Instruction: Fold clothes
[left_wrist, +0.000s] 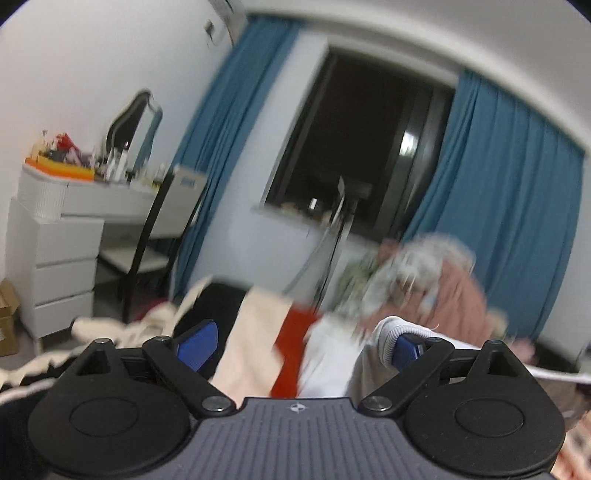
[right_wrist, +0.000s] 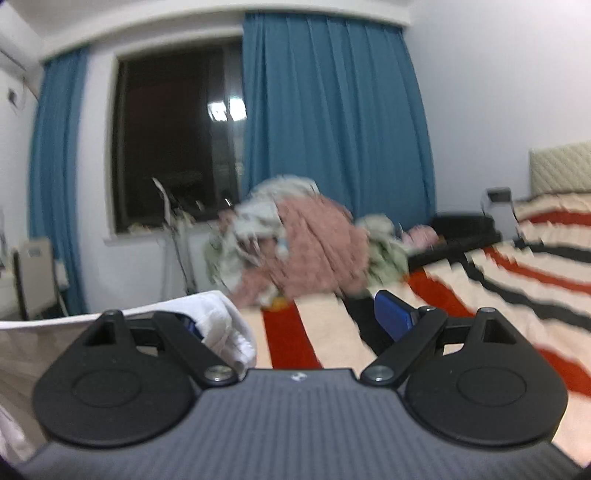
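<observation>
The left gripper (left_wrist: 301, 347) had its blue fingers (left_wrist: 195, 347) spread wide; a white-and-beige garment (left_wrist: 384, 332) draped over the outer side of its right finger, and whether it was truly held could not be told. The same white garment (right_wrist: 218, 325) lay over the left finger of the right gripper (right_wrist: 295, 325), whose fingers (right_wrist: 393, 314) were also spread, with nothing pinched between them. It seemed to hang between the two grippers above the striped bed (right_wrist: 498, 288), its shape too blurred to show any fold. Beyond, a heap of clothes (right_wrist: 306, 240) in pink, white and green lay unsorted on the bed. By that showing, the folding looked barely begun, with most still left.
</observation>
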